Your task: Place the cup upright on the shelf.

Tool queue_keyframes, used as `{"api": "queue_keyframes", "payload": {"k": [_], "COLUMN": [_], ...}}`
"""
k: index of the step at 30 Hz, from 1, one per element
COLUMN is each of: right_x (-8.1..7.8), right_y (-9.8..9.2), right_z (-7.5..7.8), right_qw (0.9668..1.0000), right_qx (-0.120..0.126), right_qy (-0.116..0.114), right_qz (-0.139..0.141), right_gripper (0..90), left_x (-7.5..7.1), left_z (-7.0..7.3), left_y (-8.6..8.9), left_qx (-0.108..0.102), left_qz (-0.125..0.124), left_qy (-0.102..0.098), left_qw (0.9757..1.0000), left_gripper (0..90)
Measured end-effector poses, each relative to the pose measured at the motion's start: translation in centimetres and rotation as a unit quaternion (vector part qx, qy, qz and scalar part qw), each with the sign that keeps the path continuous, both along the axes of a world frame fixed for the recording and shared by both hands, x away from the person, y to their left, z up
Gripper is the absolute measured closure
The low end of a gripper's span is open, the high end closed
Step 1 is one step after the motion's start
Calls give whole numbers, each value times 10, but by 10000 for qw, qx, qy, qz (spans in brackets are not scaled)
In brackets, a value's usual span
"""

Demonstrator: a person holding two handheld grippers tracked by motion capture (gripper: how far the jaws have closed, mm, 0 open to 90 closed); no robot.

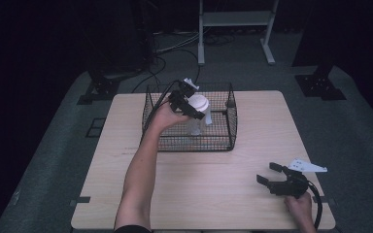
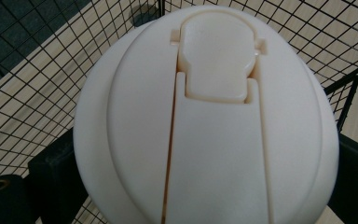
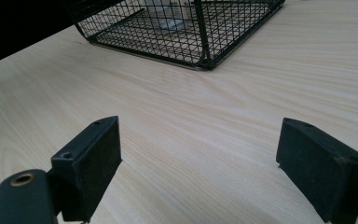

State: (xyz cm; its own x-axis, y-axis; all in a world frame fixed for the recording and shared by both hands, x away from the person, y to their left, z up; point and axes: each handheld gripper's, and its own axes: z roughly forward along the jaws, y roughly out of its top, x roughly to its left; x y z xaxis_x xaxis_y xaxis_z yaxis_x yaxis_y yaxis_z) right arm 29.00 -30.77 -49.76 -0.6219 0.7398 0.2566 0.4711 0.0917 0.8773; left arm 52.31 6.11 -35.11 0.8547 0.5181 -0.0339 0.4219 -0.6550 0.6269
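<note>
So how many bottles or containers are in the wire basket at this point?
1. A clear bottle with a white lid stands inside the wire basket, with the left tool closed around its lid. The mesh could hide something smaller, but nothing else shows.

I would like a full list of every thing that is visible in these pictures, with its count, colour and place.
bottle: one, clear body with a white flip lid, over the wire basket, held at the lid
wire basket: one, black mesh, at the far middle of the table
table: one, light wood, in the centre of the high view
metal frame: one, pale grey, on the floor behind the table
cables: several, dark and light, on the floor behind the table
left gripper: one, black, jaws closed on the bottle lid above the basket
right gripper: one, black, jaws wide open, low over the table's near right part
forearms: two, coming in from the near edge
</note>
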Motion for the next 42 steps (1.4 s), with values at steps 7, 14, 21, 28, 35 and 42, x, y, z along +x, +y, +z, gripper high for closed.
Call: {"api": "queue_keyframes", "payload": {"k": [7,14,21,28,35,42], "right_x": [-1,-1,-1,-1,-1,-1], "right_y": [0,0,0,0,1,0], "right_z": [0,0,0,0,0,0], "right_qw": [10000,10000,10000,10000,10000,10000], "right_qx": [1,-4,24,25,2,11], "right_qy": [-10,1,-1,2,-11,-3], "right_qz": [4,9,22,35,52,36], "right_gripper": [129,129,129,129,129,129], "left_x": [0,0,-3,-6,-11,-17], "left_z": [0,1,9,15,25,31], "left_y": [-1,2,8,10,17,23], "left_qx": [-10,-69,-210,-187,-259,-230], "left_qz": [1,2,16,5,34,56], "left_qy": [-16,-33,-85,-159,-247,-291], "left_qw": [10000,10000,9997,9997,9994,9993], "left_gripper": [48,30,0,0,0,0]}}
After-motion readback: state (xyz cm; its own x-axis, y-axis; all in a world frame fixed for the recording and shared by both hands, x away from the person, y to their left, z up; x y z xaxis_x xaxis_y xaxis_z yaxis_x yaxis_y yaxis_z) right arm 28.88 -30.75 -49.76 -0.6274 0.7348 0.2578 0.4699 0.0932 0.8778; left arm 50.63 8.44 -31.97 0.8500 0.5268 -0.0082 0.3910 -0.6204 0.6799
